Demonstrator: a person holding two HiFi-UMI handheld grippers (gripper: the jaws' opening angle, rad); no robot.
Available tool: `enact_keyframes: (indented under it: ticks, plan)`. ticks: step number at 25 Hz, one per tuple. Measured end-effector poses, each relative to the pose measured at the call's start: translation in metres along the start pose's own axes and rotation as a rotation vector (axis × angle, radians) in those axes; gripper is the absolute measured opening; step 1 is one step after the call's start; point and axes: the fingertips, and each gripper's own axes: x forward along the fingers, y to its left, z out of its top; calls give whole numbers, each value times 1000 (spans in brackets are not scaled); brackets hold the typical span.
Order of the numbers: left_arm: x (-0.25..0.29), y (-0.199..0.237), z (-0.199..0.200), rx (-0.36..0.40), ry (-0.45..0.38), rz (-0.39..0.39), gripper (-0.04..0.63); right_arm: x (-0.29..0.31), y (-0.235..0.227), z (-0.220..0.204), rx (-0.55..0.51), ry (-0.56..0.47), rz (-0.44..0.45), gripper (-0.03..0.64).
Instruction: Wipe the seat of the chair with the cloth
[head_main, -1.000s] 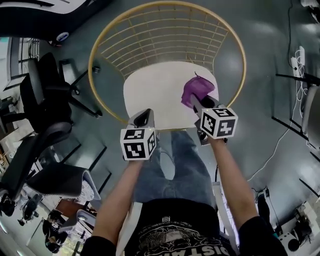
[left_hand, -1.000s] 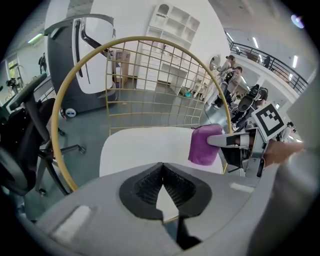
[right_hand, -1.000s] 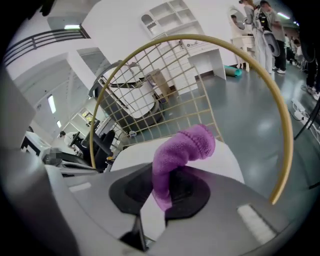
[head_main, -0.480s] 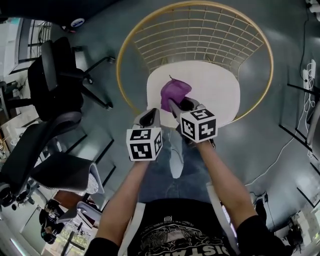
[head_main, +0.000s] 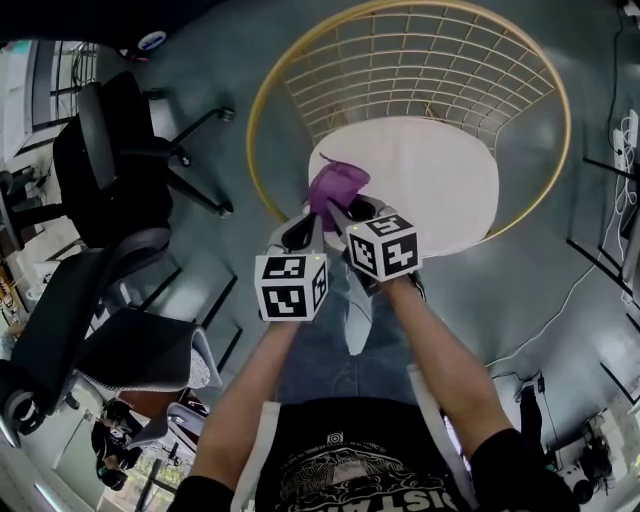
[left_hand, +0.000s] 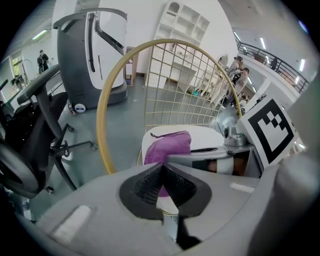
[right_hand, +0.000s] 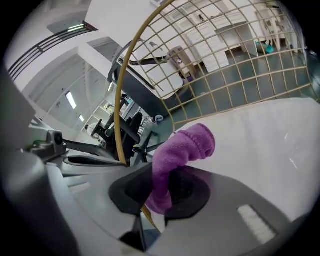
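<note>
1. The right gripper (head_main: 338, 208) stays clenched on the purple cloth (head_main: 335, 183). The cloth has swept from the right side of the white seat (head_main: 430, 180) to its left edge, upper centre of the head view.
2. The left gripper (head_main: 300, 232) hovers just beside it, jaws pressed together on nothing.
3. One pass across the front looks done; the seat's rear probably remains to wipe.

An open office: black swivel chairs (head_main: 110, 160) and white shelving (left_hand: 187, 22).
</note>
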Motion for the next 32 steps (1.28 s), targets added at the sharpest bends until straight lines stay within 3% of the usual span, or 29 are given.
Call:
enact_keyframes:
  ticks: [8, 32]
  plan:
    - [17, -24, 3, 33, 19, -33, 2, -23, -46, -1, 60, -20, -61, 60]
    - [63, -134, -11, 91, 46, -72, 2, -135, -174, -31, 81, -44, -223, 60]
